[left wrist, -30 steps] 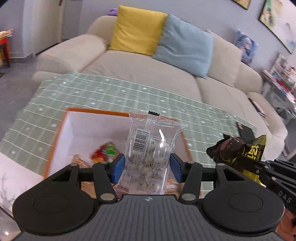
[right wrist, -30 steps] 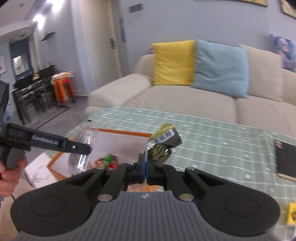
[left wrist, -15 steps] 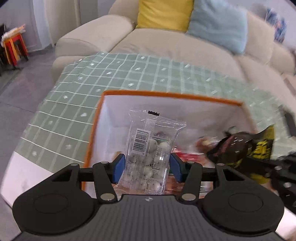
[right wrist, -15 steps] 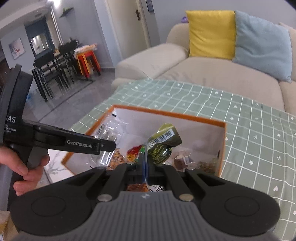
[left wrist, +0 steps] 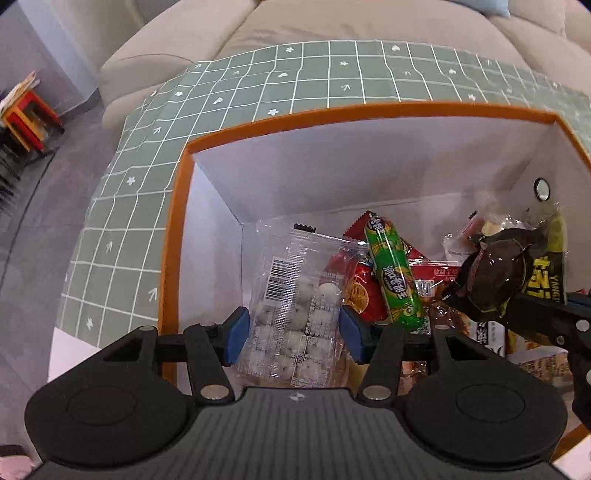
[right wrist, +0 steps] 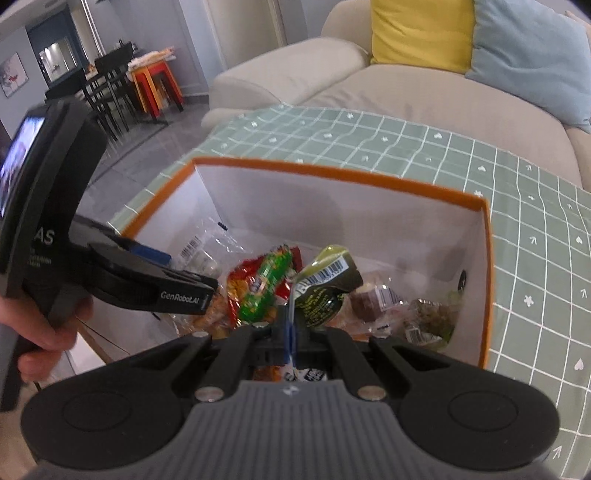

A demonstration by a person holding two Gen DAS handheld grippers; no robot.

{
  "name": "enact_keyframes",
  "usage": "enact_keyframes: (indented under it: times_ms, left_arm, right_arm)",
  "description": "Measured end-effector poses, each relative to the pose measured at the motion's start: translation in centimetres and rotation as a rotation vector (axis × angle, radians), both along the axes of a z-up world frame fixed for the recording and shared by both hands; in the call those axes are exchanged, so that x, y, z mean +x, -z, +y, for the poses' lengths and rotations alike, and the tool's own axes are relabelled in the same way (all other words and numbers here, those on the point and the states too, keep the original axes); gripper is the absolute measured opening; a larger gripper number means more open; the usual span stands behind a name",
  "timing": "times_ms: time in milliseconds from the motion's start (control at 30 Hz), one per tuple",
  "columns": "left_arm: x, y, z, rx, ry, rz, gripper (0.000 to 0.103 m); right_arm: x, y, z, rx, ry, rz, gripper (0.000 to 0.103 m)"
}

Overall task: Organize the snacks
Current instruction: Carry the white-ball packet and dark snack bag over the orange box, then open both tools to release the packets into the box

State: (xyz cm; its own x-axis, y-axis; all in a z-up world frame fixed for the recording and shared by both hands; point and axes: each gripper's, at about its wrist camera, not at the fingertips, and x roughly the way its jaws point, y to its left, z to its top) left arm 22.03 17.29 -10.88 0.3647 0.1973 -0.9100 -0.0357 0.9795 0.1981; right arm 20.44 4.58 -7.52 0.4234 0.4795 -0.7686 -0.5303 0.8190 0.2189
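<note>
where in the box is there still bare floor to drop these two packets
Bare white floor lies along the far wall of the orange-rimmed box and in its far left corner. The middle and near side are crowded: the green sausage, red packets and small wrapped snacks pile there.

I see a beige sofa (right wrist: pixel 369 92) behind the worktop (right wrist: pixel 535 258), which wears a green grid-patterned cloth. A yellow cushion (right wrist: pixel 421 33) and a pale blue cushion (right wrist: pixel 532 55) lean on its backrest, side by side. To my left, grey floor tiles (right wrist: pixel 147 147), orange-red stools (right wrist: pixel 159 85), dark dining chairs (right wrist: pixel 103 92).
</note>
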Motion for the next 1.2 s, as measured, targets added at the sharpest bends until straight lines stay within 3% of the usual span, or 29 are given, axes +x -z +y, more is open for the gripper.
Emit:
enact_keyframes:
  times_ms: [200,267,333,533,867,1200]
  left_arm:
    - [0.5,0.5,-1.0,0.043,0.013,0.014,0.064]
    - [0.5,0.6,-1.1,0.046,0.013,0.017,0.065]
    - [0.2,0.4,-1.3,0.048,0.021,0.015,0.068]
    - [-1.4,-1.2,-2.5,0.104,0.087,-0.058,0.078]
    - [-6.1,-7.2,-4.0,0.044,0.070,-0.304,0.078]
    - [-11.7,-13.3,-6.2,-0.019,0.051,-0.571,0.078]
  right_arm:
    - [0.0,-0.4,-0.9,-0.018,0.015,-0.037,0.008]
    - [0.1,-0.7,-1.4,-0.008,0.028,-0.037,0.021]
    - [0.2,-1.0,-1.8,0.002,0.040,-0.034,0.023]
    - [-0.1,-1.8,-2.9,0.015,0.081,-0.036,0.044]
    - [-3.5,-5.8,-5.1,0.036,0.108,-0.178,0.077]
    - [-8.0,-9.7,-8.0,0.035,0.182,-0.335,0.088]
